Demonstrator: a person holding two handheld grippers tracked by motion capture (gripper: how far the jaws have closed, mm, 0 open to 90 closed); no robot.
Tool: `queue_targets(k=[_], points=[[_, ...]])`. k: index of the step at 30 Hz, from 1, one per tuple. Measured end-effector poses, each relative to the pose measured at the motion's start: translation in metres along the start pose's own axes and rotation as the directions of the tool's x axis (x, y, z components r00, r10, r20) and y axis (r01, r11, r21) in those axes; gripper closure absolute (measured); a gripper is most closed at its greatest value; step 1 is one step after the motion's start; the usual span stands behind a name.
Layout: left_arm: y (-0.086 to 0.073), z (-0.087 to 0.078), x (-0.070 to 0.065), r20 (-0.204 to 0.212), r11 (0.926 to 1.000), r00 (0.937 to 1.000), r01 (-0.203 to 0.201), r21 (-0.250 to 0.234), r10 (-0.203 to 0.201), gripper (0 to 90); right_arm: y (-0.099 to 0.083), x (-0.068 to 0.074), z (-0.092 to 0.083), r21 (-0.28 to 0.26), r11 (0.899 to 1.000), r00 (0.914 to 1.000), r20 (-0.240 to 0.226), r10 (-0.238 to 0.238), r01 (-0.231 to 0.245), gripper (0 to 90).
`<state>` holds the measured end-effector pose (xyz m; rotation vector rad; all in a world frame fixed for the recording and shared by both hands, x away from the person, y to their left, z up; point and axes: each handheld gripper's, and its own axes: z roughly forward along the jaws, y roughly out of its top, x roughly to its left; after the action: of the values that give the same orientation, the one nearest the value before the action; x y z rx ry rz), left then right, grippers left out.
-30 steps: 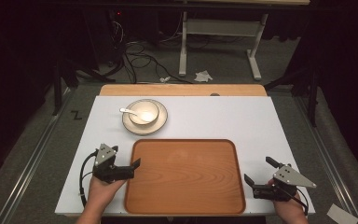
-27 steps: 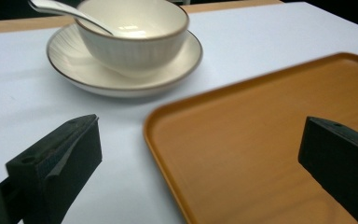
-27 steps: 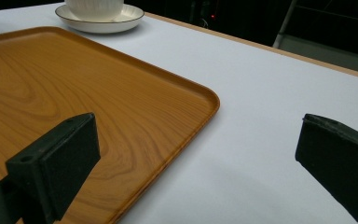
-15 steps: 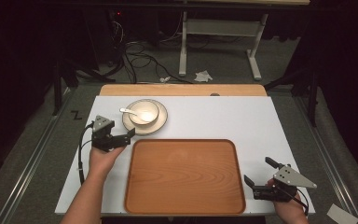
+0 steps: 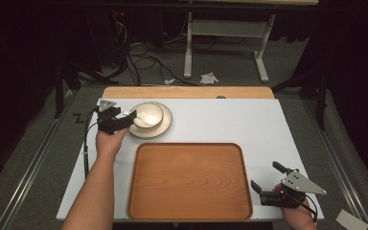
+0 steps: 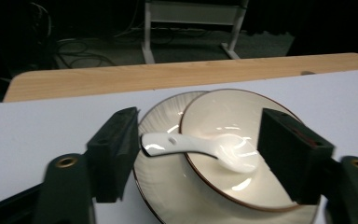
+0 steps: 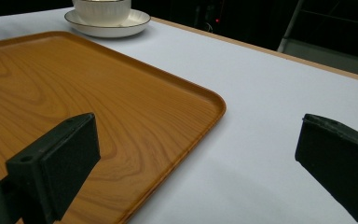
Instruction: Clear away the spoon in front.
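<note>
Left gripper [image 5: 130,120] now at spoon [image 6: 191,148], jaws closing.

Spoon [image 6: 200,148] in bowl [image 6: 242,140], on saucer [image 6: 161,186]

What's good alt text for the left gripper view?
The left gripper, jaws apart and just closing, straddles a white spoon whose handle pokes over the rim of a cream bowl on a saucer. White table behind; dark floor beyond.

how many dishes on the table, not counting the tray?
2, both at the far left: a bowl sitting on a saucer, with a white spoon resting in the bowl. Nothing else seems hidden.
</note>
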<state>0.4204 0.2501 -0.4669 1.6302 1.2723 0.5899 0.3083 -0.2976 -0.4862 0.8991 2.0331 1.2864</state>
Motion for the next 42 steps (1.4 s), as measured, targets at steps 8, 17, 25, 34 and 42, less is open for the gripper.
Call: queue_targets(k=[8, 17, 25, 34, 42], points=[[0.021, 0.025, 0.016, -0.054, 0.9990, 0.9976, 0.043, 0.013, -0.042, 88.4, 0.001, 0.002, -0.003, -0.020, 1.000, 1.0000, -0.002, -0.006, 0.006, 0.7], [0.043, 0.048, 0.019, -0.148, 0.9991, 0.9883, 0.039, 0.015, -0.036, 90.0, 0.000, 0.003, -0.002, -0.010, 1.000, 1.0000, -0.003, 0.000, 0.000, 0.7], [0.049, 0.063, 0.020, -0.180, 0.9982, 0.9828, 0.049, 0.035, -0.042, 90.0, 0.000, 0.006, -0.001, -0.005, 1.000, 1.0000, -0.005, -0.001, 0.001, 0.7], [0.042, 0.069, 0.025, -0.195, 0.9946, 0.9802, 0.049, 0.091, -0.031, 90.0, 0.000, 0.006, 0.001, -0.003, 1.000, 1.0000, -0.006, 0.005, -0.005, 0.7], [0.037, 0.061, 0.021, -0.175, 0.9934, 0.9845, 0.034, 0.110, -0.014, 90.0, 0.002, 0.007, 0.000, -0.012, 1.000, 0.9999, -0.009, -0.005, 0.005, 0.7]])
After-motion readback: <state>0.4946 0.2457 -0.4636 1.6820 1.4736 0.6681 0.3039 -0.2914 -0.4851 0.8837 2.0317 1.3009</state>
